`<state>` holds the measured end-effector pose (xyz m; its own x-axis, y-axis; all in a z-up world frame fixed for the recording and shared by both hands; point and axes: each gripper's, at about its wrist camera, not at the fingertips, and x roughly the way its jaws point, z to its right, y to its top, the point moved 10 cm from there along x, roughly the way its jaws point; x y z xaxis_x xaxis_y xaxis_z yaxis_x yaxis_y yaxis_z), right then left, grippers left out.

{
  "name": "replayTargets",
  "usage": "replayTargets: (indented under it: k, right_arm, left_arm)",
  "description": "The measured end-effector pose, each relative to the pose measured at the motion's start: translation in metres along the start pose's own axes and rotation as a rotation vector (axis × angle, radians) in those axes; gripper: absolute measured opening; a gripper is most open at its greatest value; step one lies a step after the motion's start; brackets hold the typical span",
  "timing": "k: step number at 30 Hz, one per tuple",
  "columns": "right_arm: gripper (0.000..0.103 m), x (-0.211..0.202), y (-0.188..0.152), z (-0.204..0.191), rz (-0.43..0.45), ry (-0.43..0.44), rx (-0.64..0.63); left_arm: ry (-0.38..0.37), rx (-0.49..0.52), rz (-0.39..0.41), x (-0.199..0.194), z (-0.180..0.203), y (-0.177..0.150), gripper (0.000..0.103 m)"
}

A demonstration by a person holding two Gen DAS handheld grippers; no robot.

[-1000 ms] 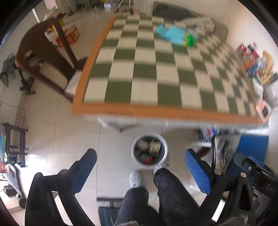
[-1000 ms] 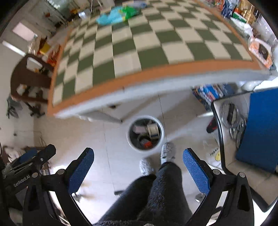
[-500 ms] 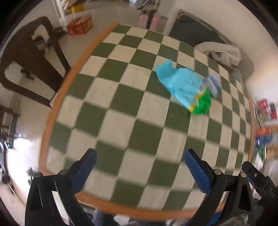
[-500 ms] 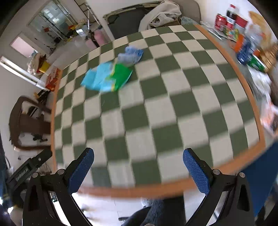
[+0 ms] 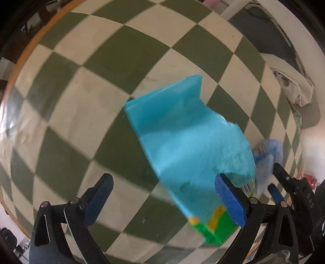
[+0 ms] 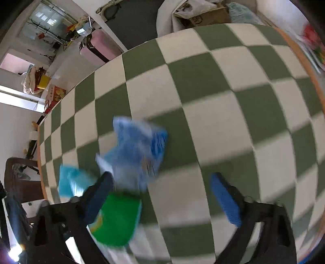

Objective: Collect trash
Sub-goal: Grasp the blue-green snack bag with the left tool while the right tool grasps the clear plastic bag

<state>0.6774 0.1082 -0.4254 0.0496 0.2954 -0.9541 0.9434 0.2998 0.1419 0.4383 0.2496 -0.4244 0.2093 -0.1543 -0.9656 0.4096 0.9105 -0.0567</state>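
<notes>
A flat cyan wrapper with a green end (image 5: 189, 146) lies on the green-and-white checkered table (image 5: 67, 105). My left gripper (image 5: 164, 195) is open just above it, its right finger (image 5: 231, 201) over the wrapper's lower edge. A crumpled blue-and-white wrapper (image 6: 138, 150) lies beside it; it also shows in the left wrist view (image 5: 268, 156). My right gripper (image 6: 162, 193) is open close over the table, its left finger (image 6: 99, 193) at the blue wrapper's edge, above the green end (image 6: 117, 221). Nothing is held.
The table's orange rim (image 5: 22, 58) curves along the left. A dark wooden chair (image 6: 18, 182) stands off the table's left side. A draped chair with a cardboard box (image 6: 195, 16) and a pink suitcase (image 6: 95, 48) are beyond the far edge.
Both grippers rose from the floor bin to the table top, then moved in close over the two wrappers. Both stay open.
</notes>
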Motion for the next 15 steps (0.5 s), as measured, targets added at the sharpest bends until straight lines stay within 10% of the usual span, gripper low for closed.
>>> replayTargets:
  k: [3,5,8,9,15]
  right_arm:
    - [0.060,0.018,0.014,-0.013,-0.002,-0.017,-0.060]
    - [0.019,0.025,0.011,-0.032,-0.035,0.019,-0.125]
    - [0.011,0.030,0.001,-0.045,-0.062,0.042,-0.163]
    - [0.010,0.030,0.000,-0.047,-0.065,0.053,-0.164]
    - [0.007,0.024,-0.008,-0.044,-0.072,0.073,-0.152]
  left_arm:
    - [0.006,0.023,0.048,0.000,0.007,0.009,0.086]
    - [0.011,0.073,0.081,-0.007,0.016,0.011,0.060]
    - [0.056,0.165,0.127,-0.017,0.027,0.011,0.033]
    - [0.068,0.186,0.140,-0.019,0.028,0.012,0.009]
    - [0.138,0.259,0.206,-0.041,0.010,0.013,0.000]
